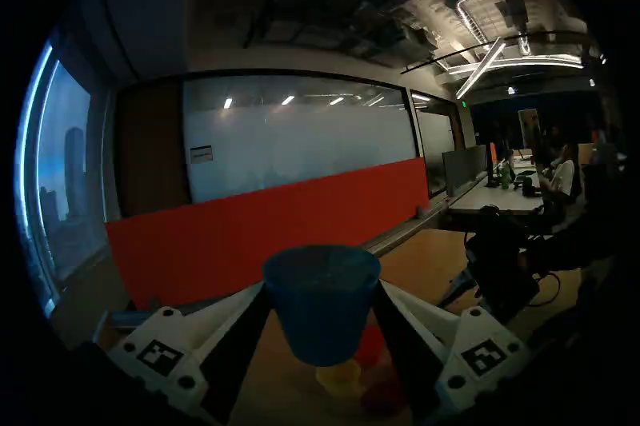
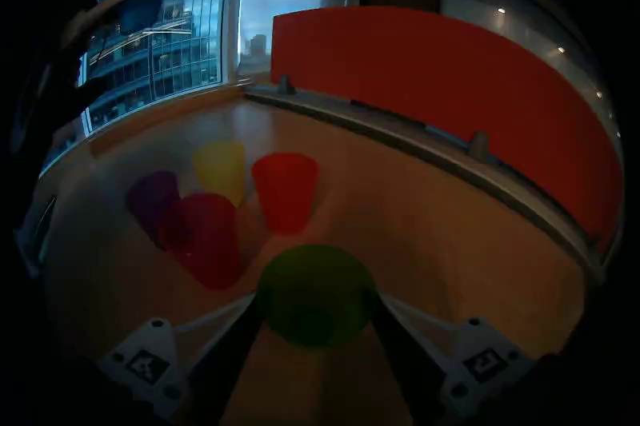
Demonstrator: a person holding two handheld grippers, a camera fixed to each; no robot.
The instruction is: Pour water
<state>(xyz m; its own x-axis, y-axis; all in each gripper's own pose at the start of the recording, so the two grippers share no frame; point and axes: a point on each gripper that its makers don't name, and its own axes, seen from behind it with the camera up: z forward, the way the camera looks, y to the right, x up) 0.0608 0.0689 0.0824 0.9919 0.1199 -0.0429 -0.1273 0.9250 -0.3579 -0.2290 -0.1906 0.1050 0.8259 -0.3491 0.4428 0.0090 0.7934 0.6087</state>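
**Left gripper.** The left gripper [image 1: 322, 292] is pinching a blue cup [image 1: 322, 326], with both fingers pressing on its wall. The cup is sitting upright, long axis vertical and mouth up, and is being carried clear above the desk.

**Right gripper.** The right gripper [image 2: 316, 302] is gripping a green cup [image 2: 314, 276] in the same manner, with both fingers bearing on its sides. It is being viewed from above with its mouth up. In this poor light it cannot be told whether either cup is carrying water.

**Desk.** Four further cups are standing on the desk [image 2: 432, 250]. They are grouped toward its window edge and well apart from the edge bearing the red partition [image 2: 448, 82].
- A red cup [image 2: 286, 190] is standing directly ahead of the green cup.
- A yellow cup [image 2: 220, 170] is standing just beside the red one.
- A dark red cup [image 2: 204, 238] is standing nearer, off to the side.
- A purple cup [image 2: 152, 202] is standing close against the dark red one.

In the left gripper view, yellow and red cups are showing just beneath the blue cup. The blue cup is therefore judged to be hanging near that group.

**Governing relation.** How the blue cup is lying from the green one cannot be established. In my judgement, pouring is calling for one held rim to be brought above the other's mouth. The pouring cup's long axis would then be tipped over while the receiving cup is staying vertical. Tipping before the rims align is the risk, since it would spill onto the desk.
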